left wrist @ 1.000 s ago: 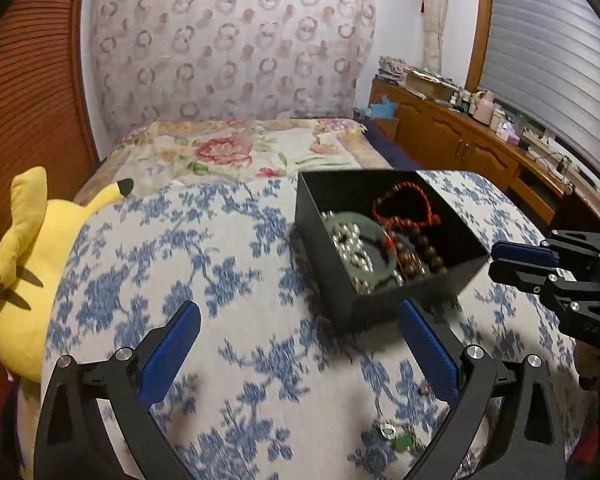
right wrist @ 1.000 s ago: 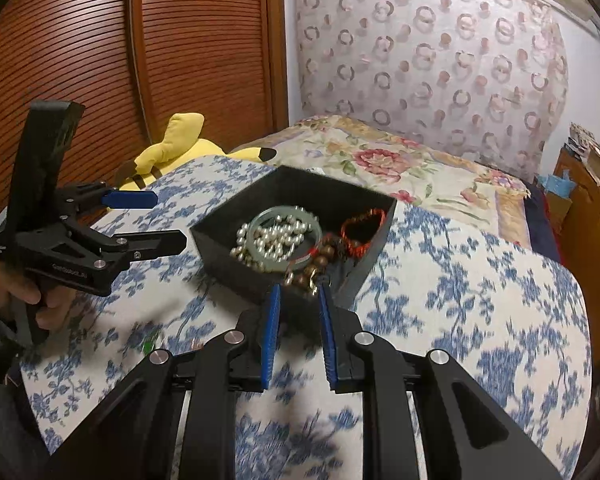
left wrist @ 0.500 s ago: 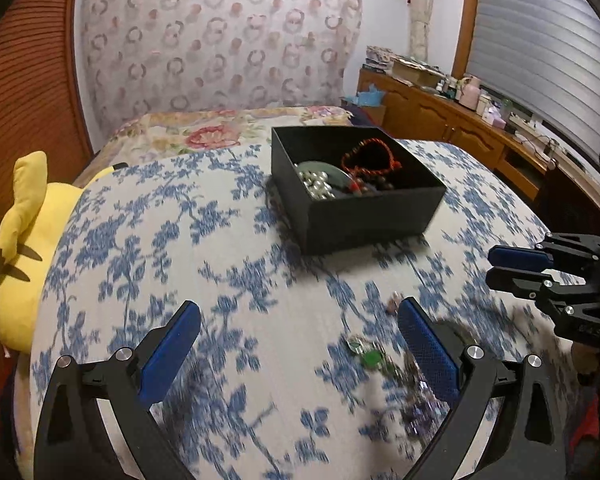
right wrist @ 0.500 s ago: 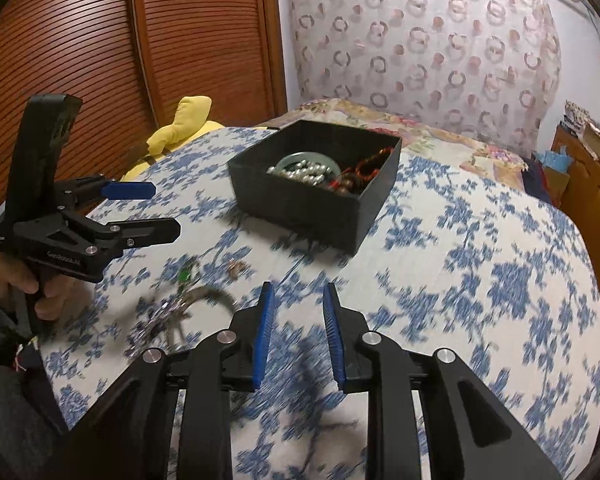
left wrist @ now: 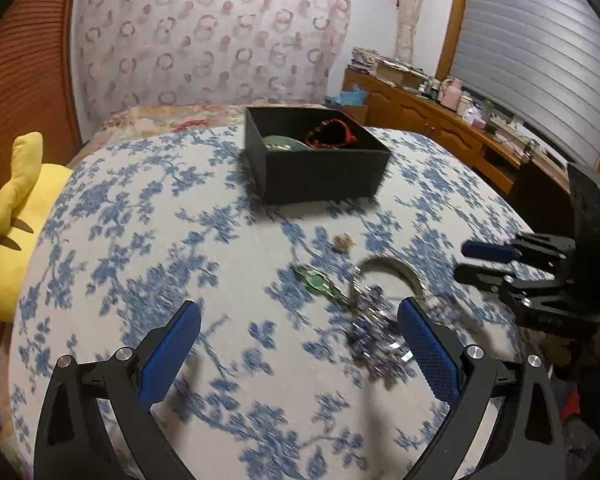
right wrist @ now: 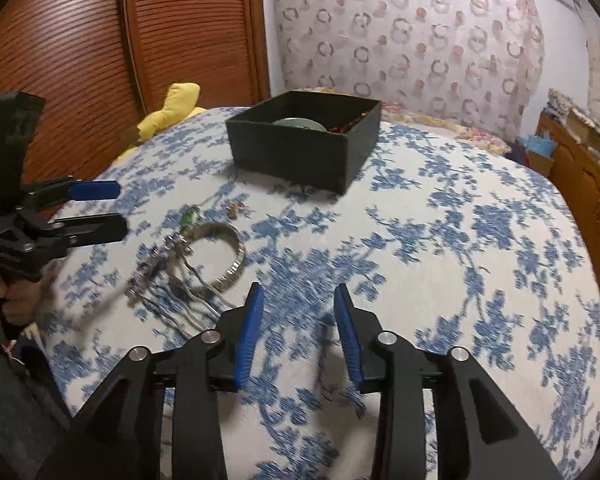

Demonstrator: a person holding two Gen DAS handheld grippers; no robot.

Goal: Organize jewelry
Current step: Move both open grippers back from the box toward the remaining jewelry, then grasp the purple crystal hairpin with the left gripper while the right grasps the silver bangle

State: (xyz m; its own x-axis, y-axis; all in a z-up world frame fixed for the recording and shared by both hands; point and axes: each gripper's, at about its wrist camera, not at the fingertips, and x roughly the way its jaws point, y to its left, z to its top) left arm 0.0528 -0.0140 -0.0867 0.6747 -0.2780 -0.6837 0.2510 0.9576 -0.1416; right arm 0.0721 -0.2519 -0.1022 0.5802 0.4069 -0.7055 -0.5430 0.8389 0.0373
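The left gripper (left wrist: 300, 344) stands wide and empty, the right gripper (right wrist: 299, 330) is opening on nothing, and loose jewelry (right wrist: 188, 264) lies at ten o'clock from the right fingers, the black box (right wrist: 300, 148) at twelve.

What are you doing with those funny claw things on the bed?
A person holds a gripper in each hand, tidying jewelry into the black box. A red bracelet and a green bangle already lie inside. A silver bangle, a green pendant and a sparkly chain lie loose on the bedspread. The left gripper is wide open and empty; the right gripper is opening, also empty.
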